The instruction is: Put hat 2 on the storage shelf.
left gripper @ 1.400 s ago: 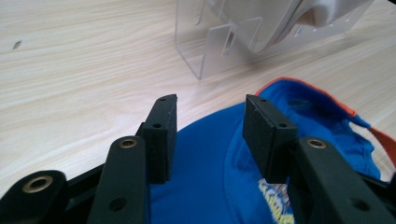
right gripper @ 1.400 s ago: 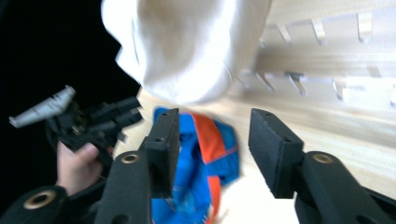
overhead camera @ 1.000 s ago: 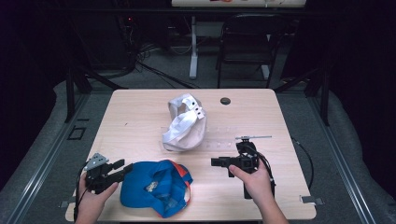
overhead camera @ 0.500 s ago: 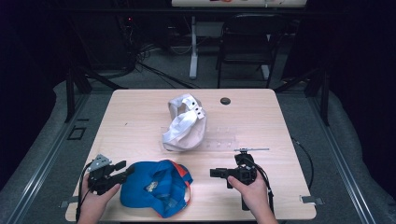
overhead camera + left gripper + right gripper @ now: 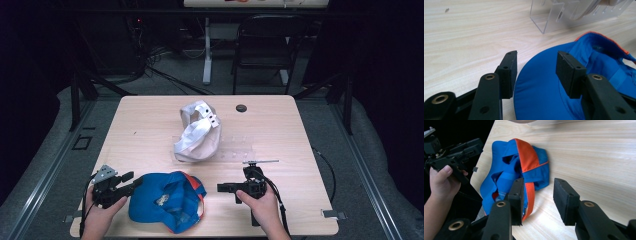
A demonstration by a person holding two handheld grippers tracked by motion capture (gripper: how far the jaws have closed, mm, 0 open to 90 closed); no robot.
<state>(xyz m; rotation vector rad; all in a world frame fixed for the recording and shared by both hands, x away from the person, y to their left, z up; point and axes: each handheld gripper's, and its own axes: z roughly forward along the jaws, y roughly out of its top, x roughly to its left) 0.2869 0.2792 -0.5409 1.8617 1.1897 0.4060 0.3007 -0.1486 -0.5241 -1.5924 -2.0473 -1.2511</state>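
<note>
Down near the front edge of the table (image 5: 300,130), toward its left corner, lies the blue cap (image 5: 167,200), upside down with its orange-trimmed brim and inner band showing. The left claw (image 5: 131,181) sits at the cap's left side, held by the person's left hand (image 5: 102,210); in the left gripper view its jaws stand released, one pad over bare wood and the other above the blue cloth (image 5: 544,92), the cap's rounded edge lying between them without either pad pressing on it. The right claw (image 5: 222,188) rests low on the table just to the right of the cap, gripped by the right hand (image 5: 260,200) and pointing left toward it. In the right gripper view its jaws are also spread apart and hold nothing, with the cap's orange band (image 5: 525,157) just beyond the pad on the left of that view and bare table between the pads. Farther back, about mid-table, a white cap (image 5: 197,132) sits on a clear acrylic stand (image 5: 556,15), well apart from both claws. A small dark round disc (image 5: 241,107) lies near the table's far edge.
</note>
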